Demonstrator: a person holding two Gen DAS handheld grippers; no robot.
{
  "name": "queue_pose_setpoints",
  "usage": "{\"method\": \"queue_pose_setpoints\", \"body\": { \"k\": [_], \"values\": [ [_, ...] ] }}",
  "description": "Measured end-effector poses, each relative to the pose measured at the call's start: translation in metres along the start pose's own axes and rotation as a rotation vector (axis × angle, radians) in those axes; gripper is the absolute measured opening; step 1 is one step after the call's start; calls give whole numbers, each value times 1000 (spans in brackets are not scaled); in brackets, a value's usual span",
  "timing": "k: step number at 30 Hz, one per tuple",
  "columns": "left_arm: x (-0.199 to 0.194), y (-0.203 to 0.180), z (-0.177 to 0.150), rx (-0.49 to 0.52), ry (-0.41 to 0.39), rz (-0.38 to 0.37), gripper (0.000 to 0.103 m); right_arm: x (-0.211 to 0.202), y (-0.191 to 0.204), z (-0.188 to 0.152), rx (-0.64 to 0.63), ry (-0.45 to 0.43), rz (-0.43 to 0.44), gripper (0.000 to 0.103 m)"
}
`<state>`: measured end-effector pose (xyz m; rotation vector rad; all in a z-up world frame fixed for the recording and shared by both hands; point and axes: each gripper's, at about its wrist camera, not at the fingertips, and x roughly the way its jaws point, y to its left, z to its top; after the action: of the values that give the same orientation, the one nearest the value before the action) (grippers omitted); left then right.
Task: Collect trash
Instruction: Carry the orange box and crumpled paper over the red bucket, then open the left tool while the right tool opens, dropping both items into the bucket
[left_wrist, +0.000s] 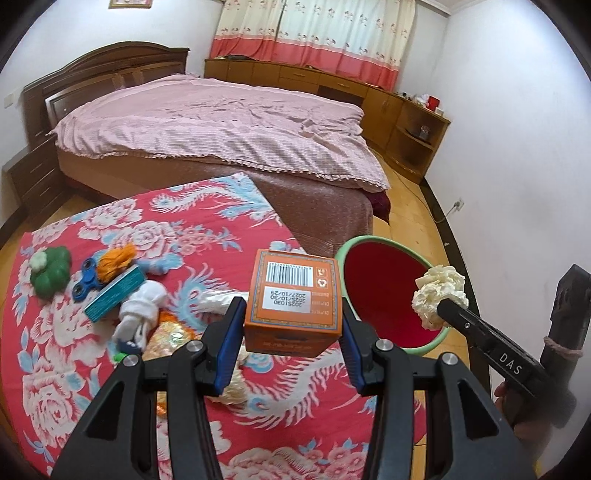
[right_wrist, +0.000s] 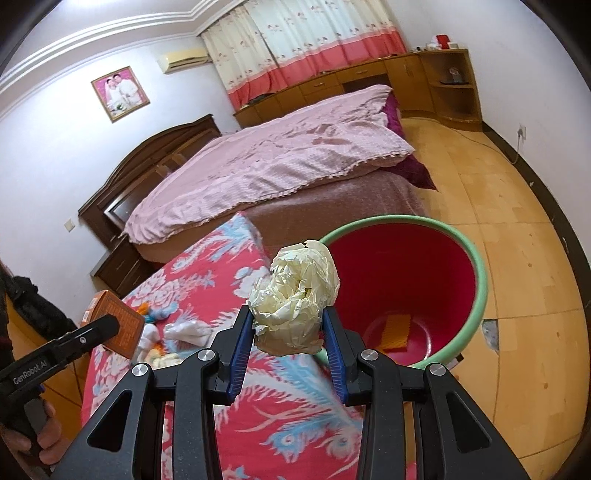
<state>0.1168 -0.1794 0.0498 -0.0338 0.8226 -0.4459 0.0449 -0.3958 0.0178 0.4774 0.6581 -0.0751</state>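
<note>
My left gripper (left_wrist: 291, 310) is shut on an orange cardboard box (left_wrist: 293, 295) with a barcode, held above the red floral cloth (left_wrist: 92, 369). My right gripper (right_wrist: 288, 321) is shut on a crumpled cream paper ball (right_wrist: 295, 299), held at the near rim of a red bin with a green rim (right_wrist: 480, 273). The bin (left_wrist: 384, 295) stands on the floor to the right of the cloth; a yellow-orange piece (right_wrist: 397, 328) lies inside it. In the left wrist view the paper ball (left_wrist: 437, 295) hangs over the bin's right side. The box also shows in the right wrist view (right_wrist: 118, 321).
On the cloth lie a green plush toy (left_wrist: 51, 273), a blue fidget spinner (left_wrist: 86, 280), orange yarn (left_wrist: 116, 260), a teal box (left_wrist: 114, 293), a white sock (left_wrist: 142, 306) and crinkled wrappers (left_wrist: 170, 336). A pink-covered bed (left_wrist: 221, 133) stands behind; wood floor (right_wrist: 517, 332) to the right.
</note>
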Motion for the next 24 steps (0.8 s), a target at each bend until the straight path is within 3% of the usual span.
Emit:
{"method": "queue_pose_setpoints", "body": {
  "k": [24],
  "values": [
    [112, -84, 3, 158, 141, -116, 48, 23, -85, 0, 136, 34, -116, 39]
  ]
}}
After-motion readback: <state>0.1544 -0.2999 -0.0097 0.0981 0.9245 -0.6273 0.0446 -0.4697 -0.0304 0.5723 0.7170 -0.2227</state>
